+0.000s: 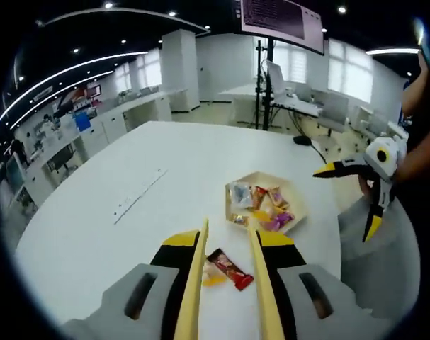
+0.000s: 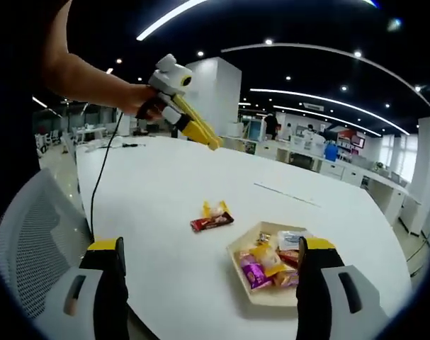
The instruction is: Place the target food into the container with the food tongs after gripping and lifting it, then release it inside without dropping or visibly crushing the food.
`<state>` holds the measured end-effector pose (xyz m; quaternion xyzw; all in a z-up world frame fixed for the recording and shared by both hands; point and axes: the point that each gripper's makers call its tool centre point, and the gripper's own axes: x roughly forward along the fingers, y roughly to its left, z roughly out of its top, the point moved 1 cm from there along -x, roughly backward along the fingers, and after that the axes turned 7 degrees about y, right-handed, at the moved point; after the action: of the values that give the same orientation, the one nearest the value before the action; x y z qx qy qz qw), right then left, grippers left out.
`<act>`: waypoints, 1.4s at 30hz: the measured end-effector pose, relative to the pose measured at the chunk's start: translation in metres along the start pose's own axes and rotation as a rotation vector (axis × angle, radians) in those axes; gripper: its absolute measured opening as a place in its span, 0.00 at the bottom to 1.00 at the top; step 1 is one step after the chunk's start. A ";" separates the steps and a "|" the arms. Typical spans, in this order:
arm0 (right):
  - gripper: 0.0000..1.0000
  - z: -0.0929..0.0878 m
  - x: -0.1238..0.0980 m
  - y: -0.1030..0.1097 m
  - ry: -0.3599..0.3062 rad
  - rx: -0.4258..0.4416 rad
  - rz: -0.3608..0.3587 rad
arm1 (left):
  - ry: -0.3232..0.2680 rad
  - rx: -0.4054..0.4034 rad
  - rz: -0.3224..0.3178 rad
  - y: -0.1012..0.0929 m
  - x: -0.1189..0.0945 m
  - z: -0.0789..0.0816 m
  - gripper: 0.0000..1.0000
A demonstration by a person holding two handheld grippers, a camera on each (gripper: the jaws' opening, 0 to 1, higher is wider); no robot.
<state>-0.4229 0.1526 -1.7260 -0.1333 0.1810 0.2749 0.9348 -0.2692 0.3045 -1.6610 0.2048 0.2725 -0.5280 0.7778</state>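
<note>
My left gripper is shut on a pair of pale yellow food tongs, whose two arms stand apart. Between the tong tips, on the white table, lies a red snack wrapper with a small yellow sweet; whether the tongs touch it I cannot tell. Just beyond is a beige tray holding several wrapped snacks. In the right gripper view the snack lies left of the tray, and the left gripper hovers far above with the tongs. My right gripper is wide open and holds nothing; it also shows off the table's edge.
A grey mesh chair stands at the table's near edge. A black cable hangs from the left gripper over the table rim. A thin strip lies on the tabletop. Desks and a monitor stand are far behind.
</note>
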 end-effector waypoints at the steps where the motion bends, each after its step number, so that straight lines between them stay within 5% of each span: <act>1: 1.00 0.001 -0.002 -0.004 -0.011 0.026 -0.013 | -0.007 -0.022 0.007 0.000 -0.011 -0.009 0.26; 9: 1.00 -0.005 0.002 0.003 0.024 0.054 0.025 | -0.043 -0.116 0.119 -0.001 -0.060 -0.069 0.26; 16: 1.00 -0.011 0.002 0.007 0.046 0.051 0.057 | -0.069 -0.165 0.169 -0.012 -0.058 -0.099 0.26; 21: 1.00 -0.011 0.003 0.015 0.049 0.040 0.090 | -0.094 -0.235 0.206 -0.013 -0.049 -0.099 0.26; 34: 1.00 -0.005 0.001 0.010 0.025 0.026 0.049 | -0.087 -0.190 0.225 -0.001 -0.009 -0.066 0.26; 42: 1.00 -0.001 -0.002 0.007 0.005 0.040 0.036 | -0.038 -0.186 0.239 -0.001 0.024 -0.070 0.26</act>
<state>-0.4284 0.1574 -1.7271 -0.1118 0.1910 0.2878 0.9318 -0.2773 0.3297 -1.7306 0.1530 0.2790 -0.4079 0.8558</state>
